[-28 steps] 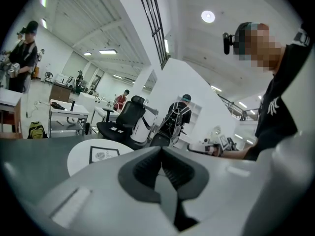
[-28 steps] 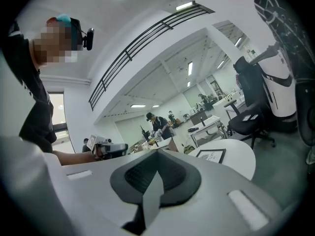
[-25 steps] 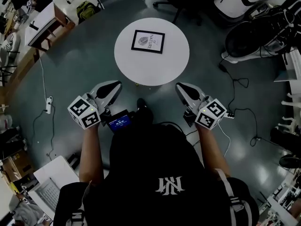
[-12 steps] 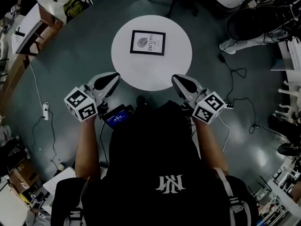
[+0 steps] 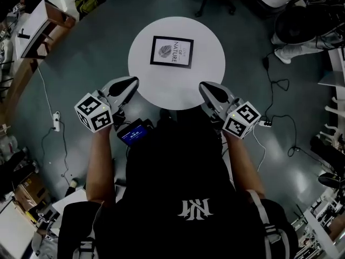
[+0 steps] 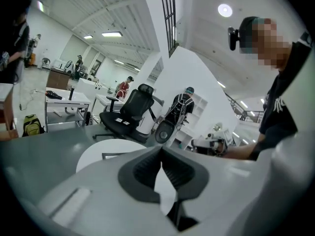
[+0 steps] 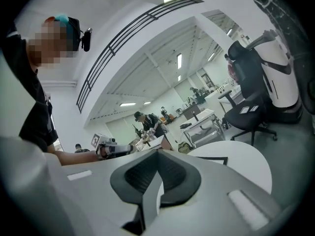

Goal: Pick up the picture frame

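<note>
Grey workshop floor [image 5: 81,63] spreads around a small round white table [image 5: 178,88], with cables trailing across it on your right. The black-rimmed rectangular picture frame [image 5: 172,52], holding a white sheet with a leaf print, lies flat on the table's far half, nearer the far edge than the near one and well clear of the rim. Your left gripper [image 5: 132,82] points at the table's near-left edge, its tips just at the rim; its jaws are pressed together with nothing between them. Your right gripper [image 5: 203,86] points at the near-right edge, tips just over the rim, jaws likewise closed on nothing. Both grippers sit well apart from the frame. A black office chair [image 6: 129,113] stands beyond the table's far side.
</note>
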`<state>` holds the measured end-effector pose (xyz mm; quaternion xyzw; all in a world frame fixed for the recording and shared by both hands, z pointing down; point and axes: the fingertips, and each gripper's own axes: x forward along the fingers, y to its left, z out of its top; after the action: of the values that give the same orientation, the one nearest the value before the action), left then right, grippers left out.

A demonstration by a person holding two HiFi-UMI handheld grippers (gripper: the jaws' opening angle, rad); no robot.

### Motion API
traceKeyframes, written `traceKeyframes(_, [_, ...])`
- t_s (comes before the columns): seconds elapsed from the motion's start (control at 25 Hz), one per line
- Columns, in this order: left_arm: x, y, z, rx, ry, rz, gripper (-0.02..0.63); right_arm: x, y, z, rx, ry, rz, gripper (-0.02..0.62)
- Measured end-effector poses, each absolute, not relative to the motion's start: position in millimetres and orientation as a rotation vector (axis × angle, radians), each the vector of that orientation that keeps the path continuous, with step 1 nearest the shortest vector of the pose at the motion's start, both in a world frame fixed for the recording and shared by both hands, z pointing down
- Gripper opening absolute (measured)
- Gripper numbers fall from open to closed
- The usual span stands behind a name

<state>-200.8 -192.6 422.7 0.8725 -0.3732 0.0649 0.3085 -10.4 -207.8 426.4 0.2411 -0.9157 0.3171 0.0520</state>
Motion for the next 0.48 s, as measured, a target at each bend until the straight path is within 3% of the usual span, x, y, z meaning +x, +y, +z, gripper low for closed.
traceKeyframes(0.36, [-208.2, -222.3, 418.3, 2.212, -1.108, 0.188, 0.005, -12.2, -253.0, 433.8, 0.639, -2.771, 0.989, 0.000])
traceKeyframes(0.48, [-208.3, -240.2, 425.1, 2.179, -1.128, 0.208, 0.005, -8.3, -275.2, 447.5, 0.650, -2.737, 1.012, 0.045])
